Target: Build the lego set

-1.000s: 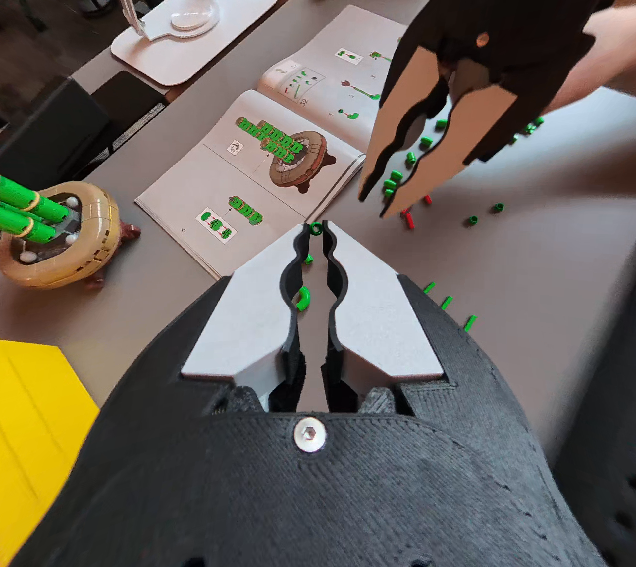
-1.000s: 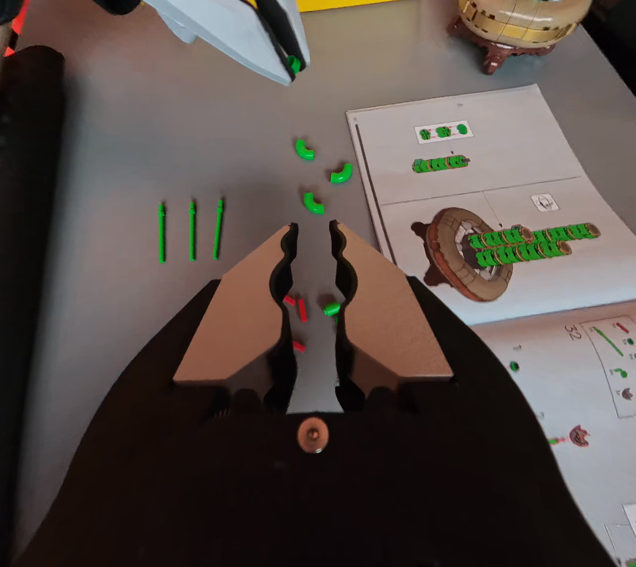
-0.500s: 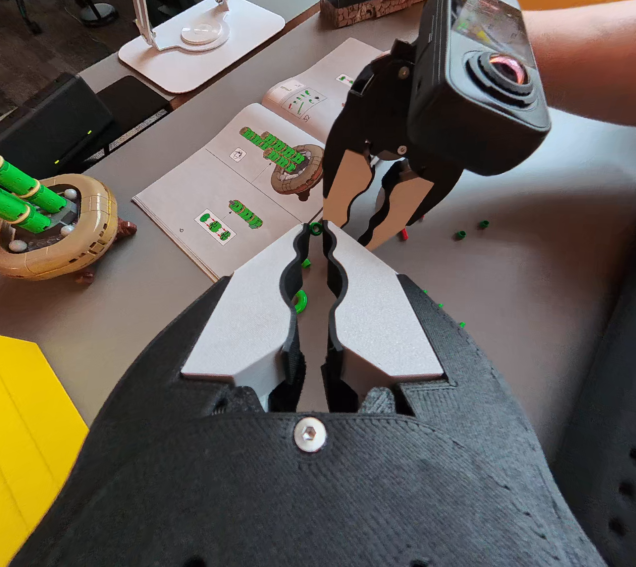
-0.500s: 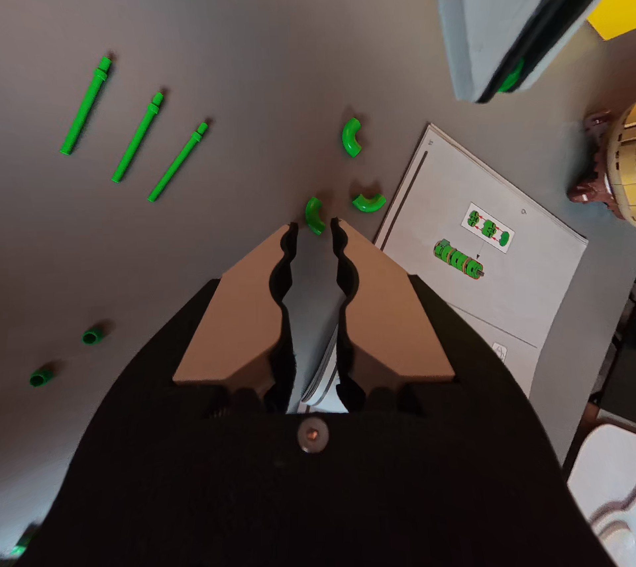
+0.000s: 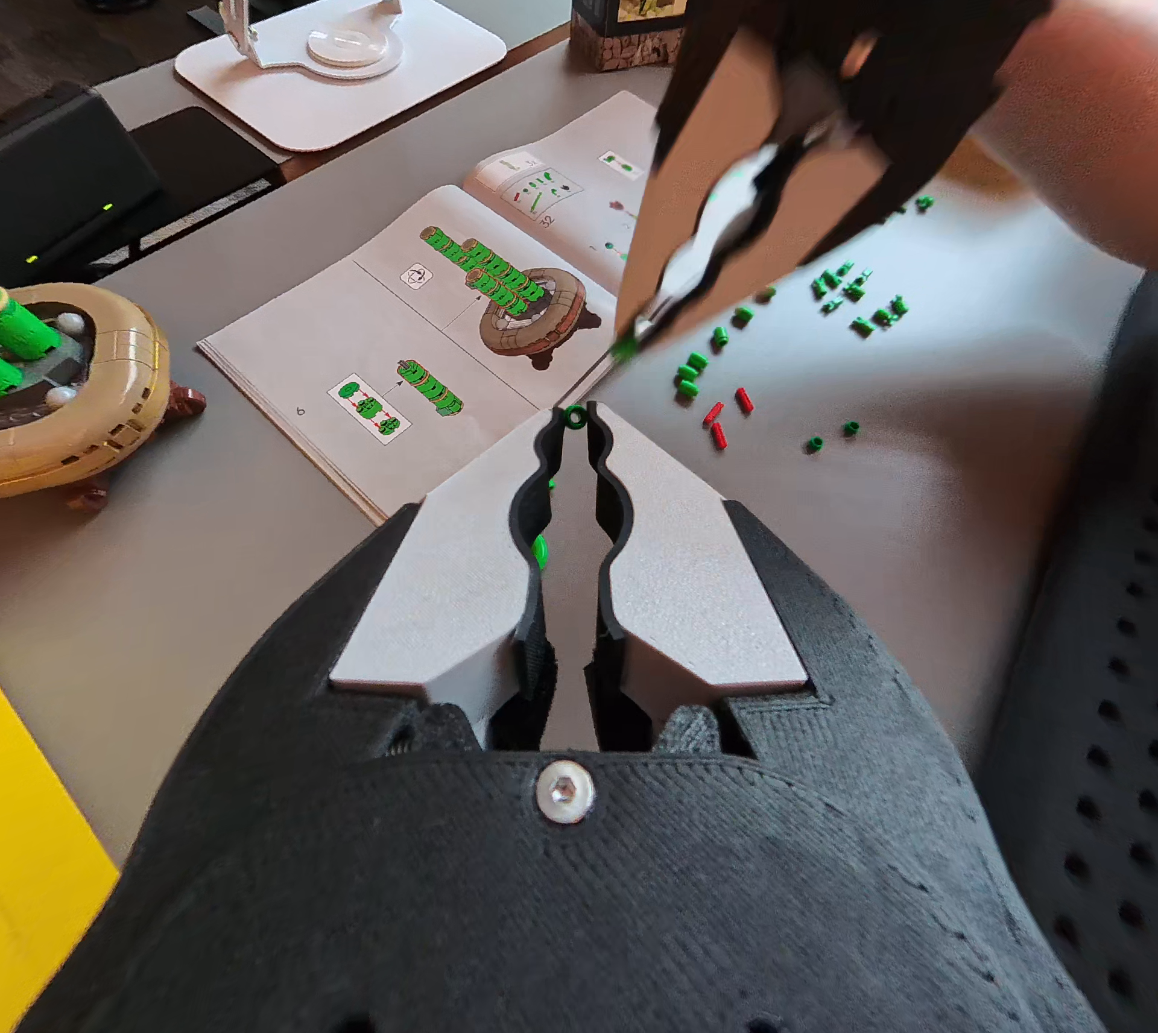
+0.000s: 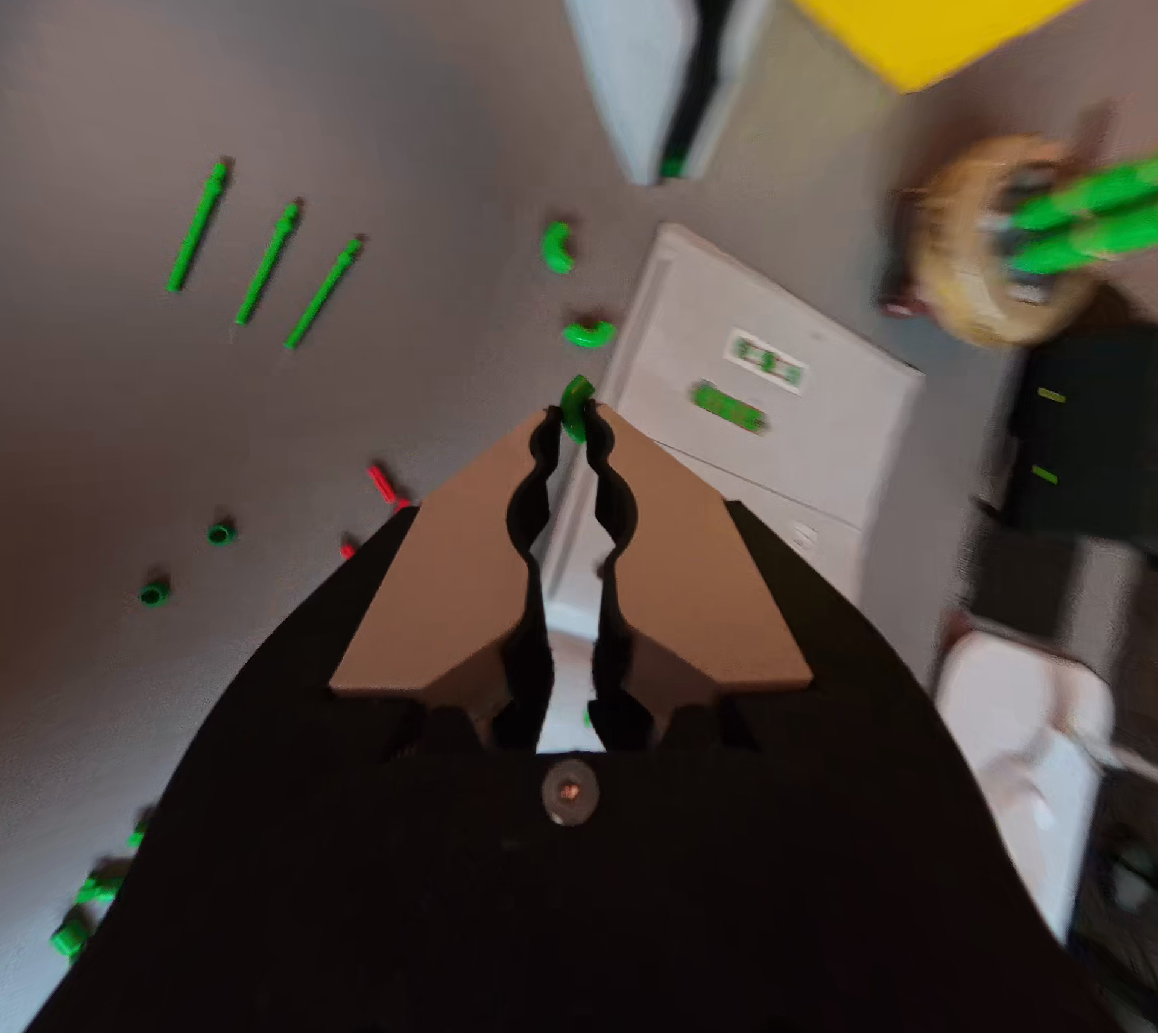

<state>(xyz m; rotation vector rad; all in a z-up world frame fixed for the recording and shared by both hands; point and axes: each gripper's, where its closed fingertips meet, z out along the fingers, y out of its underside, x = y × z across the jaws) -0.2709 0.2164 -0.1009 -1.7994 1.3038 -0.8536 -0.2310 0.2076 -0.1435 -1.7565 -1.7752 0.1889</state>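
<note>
Two grippers work over the grey table [image 5: 877, 533], each pinching a green piece. Left gripper [image 5: 573, 419], jaws narrow, clamps a small green ring [image 5: 574, 416] at its tips just off the near corner of the open instruction booklet [image 5: 401, 351]. Right gripper [image 6: 573, 419], jaws nearly closed, grips a curved green elbow piece [image 6: 575, 404] beside the booklet's edge. Two more elbows [image 6: 588, 332] lie beyond it along that edge, three green rods [image 6: 266, 263] well left of the booklet. Tan pot model [image 5: 69, 389] stands on the booklet's far side.
</note>
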